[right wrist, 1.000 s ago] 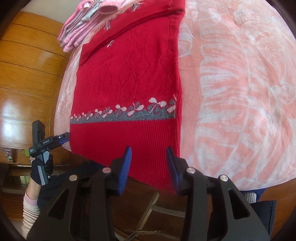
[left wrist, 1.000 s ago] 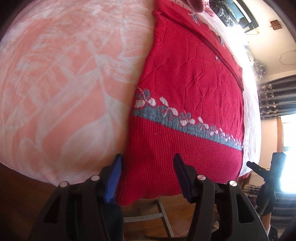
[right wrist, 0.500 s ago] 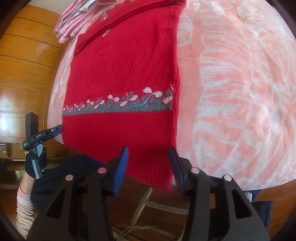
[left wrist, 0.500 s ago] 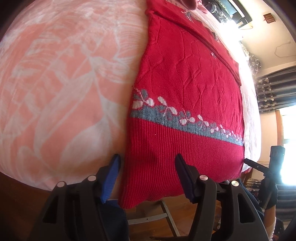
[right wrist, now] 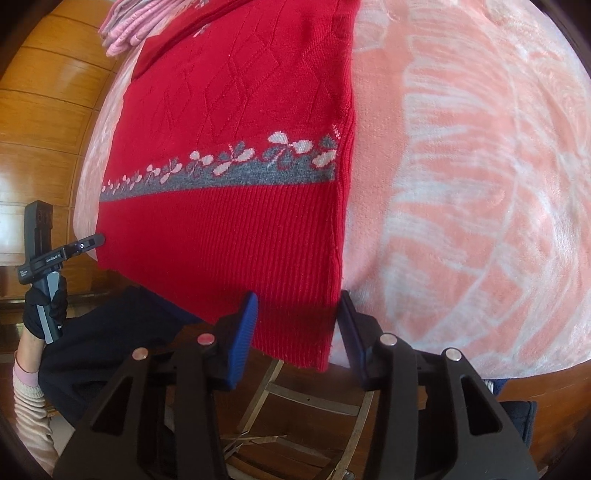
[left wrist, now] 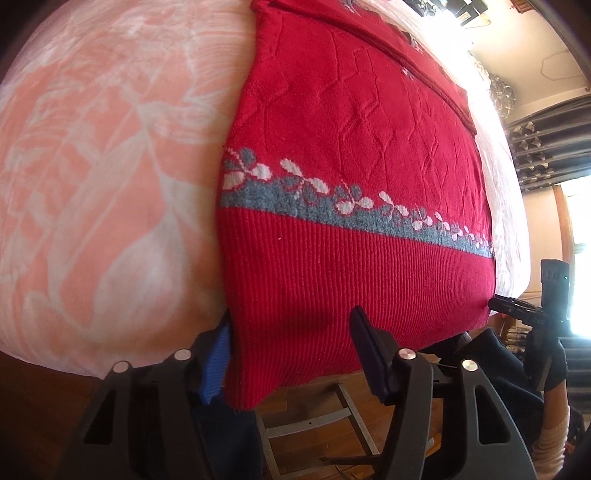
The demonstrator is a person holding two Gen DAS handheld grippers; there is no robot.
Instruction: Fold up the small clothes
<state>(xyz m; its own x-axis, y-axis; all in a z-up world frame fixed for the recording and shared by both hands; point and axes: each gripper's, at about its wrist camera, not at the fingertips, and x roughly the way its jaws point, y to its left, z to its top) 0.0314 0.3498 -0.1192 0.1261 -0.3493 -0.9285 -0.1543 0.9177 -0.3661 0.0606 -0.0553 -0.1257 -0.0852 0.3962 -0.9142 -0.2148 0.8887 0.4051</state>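
Sweater (left wrist: 354, 177) collar is cut off, perhaps under pink clothes (right wrist: 125, 22).

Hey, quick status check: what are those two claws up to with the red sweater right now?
Left claw and right claw open, straddling hem corners. Red knitted sweater with grey flower band flat on pink blanket, unfolded. Nothing in the way.

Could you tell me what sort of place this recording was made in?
Probably a room in a home, perhaps a bedroom: a red sweater lies on a pink patterned blanket, with wood wall panelling, dark curtains and folded pink clothes nearby.
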